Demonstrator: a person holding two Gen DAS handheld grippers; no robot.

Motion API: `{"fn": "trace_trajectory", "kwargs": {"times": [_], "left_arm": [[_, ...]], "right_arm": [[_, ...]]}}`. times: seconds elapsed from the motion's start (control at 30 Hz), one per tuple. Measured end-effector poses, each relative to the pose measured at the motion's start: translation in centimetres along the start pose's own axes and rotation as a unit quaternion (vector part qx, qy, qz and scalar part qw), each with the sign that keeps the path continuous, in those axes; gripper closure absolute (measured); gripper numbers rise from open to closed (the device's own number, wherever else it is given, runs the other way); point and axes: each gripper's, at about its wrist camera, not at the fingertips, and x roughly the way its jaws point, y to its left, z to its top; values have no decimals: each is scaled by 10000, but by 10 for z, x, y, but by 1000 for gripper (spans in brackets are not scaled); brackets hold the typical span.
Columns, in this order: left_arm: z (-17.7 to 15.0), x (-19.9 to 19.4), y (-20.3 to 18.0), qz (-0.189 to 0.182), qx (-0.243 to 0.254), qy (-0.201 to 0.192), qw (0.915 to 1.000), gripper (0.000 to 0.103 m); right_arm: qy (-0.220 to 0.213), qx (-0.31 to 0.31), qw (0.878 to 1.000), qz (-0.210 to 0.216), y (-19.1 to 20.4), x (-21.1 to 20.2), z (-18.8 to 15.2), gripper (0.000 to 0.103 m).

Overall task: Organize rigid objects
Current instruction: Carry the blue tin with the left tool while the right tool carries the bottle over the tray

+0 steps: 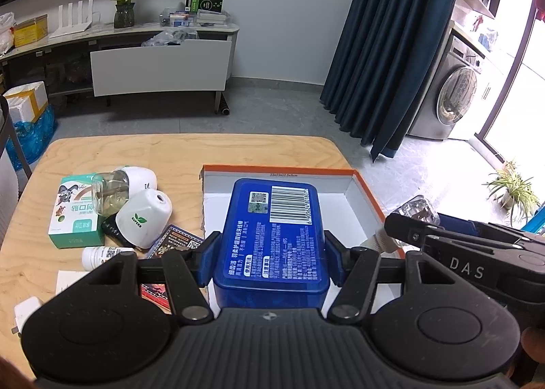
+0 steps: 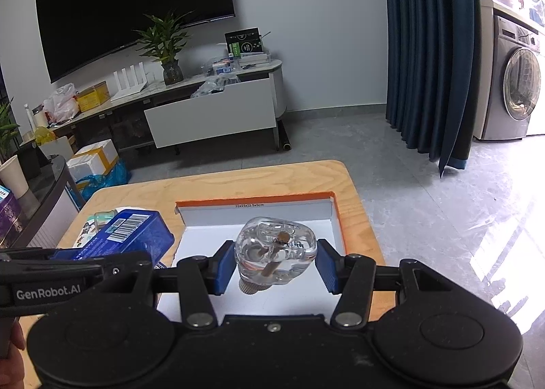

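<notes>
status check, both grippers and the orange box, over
Left gripper shut on blue plastic case. Right gripper shut on clear refill bottle. Both over the open orange box. Box floor bare, nothing blocking.

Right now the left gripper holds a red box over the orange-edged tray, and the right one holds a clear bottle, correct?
Not quite: the box in the left gripper is blue, as the left wrist view shows. It is over the tray, and the right gripper holds the clear bottle.

The tray (image 1: 366,191) sits on the desk's (image 1: 170,153) right half, loose boxes (image 1: 76,215) and bottles (image 1: 143,218) piled left of it.
</notes>
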Motion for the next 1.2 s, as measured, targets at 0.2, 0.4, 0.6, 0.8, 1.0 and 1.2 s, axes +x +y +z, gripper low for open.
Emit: {"fn": "trace_trajectory", "kwargs": {"times": [0.2,0.4,0.6,0.8,1.0,1.2], "left_arm": [[0,2,1,63,-85,8,9999,41],[-3,4,4,44,-139,62,9999,41],[-4,5,6,77,-138,82,9998,41],[-9,8,6,128,-161,118,9997,41],[-12,10,3,191,-127,153,9996,41],[-12,13,1,222,-100,175,9995,41]], "right_arm": [[115,-194,9997,6,2,8,2,41],[254,-545,9982,25,8,17,4,41],[333,-802,9962,59,12,23,7,41],[444,-1100,9929,-14,14,29,7,41],[552,-1381,9889,-27,15,36,8,41],[549,-1429,9882,-23,13,39,11,41]]}}
